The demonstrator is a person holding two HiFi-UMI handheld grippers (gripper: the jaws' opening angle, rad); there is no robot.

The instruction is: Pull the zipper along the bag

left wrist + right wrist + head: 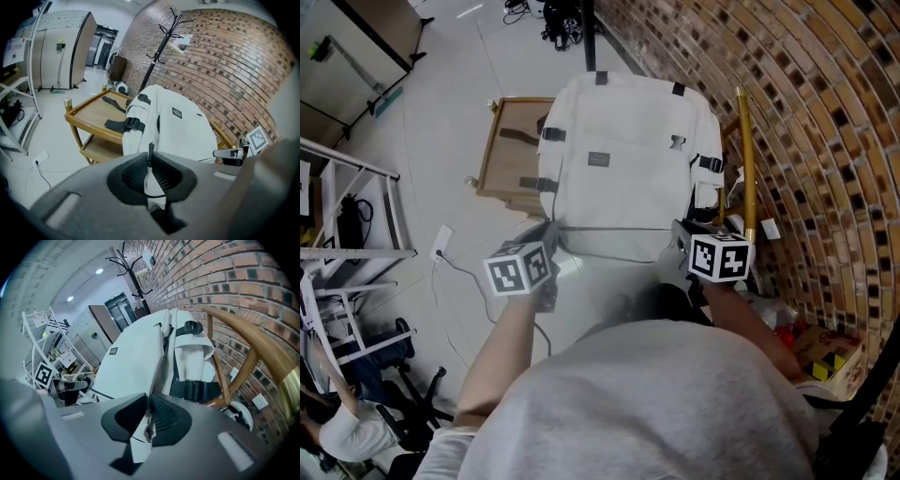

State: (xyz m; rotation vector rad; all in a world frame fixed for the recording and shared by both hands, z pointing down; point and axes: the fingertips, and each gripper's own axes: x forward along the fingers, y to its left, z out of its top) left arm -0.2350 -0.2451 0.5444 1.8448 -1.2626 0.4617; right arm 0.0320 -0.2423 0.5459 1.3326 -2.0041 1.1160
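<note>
A white backpack [623, 164] with black straps lies on a wooden cart [502, 155] against the brick wall. A dark zipper line [614, 228] runs across its near end. My left gripper [549, 234] is at the left end of that line. In the left gripper view its jaws [150, 161] are shut on the thin black zipper pull [150, 149] and some white fabric. My right gripper [682, 231] holds the bag's near right corner. In the right gripper view it [148, 420] is shut on a fold of white bag fabric [140, 427].
The brick wall [806, 112] curves along the right, with a yellow wooden rail [747, 159] beside the bag. A black coat stand [161, 42] rises behind the cart. White racks [356, 216] stand at left, with a cable [455, 267] on the floor. Boxes [825, 352] sit lower right.
</note>
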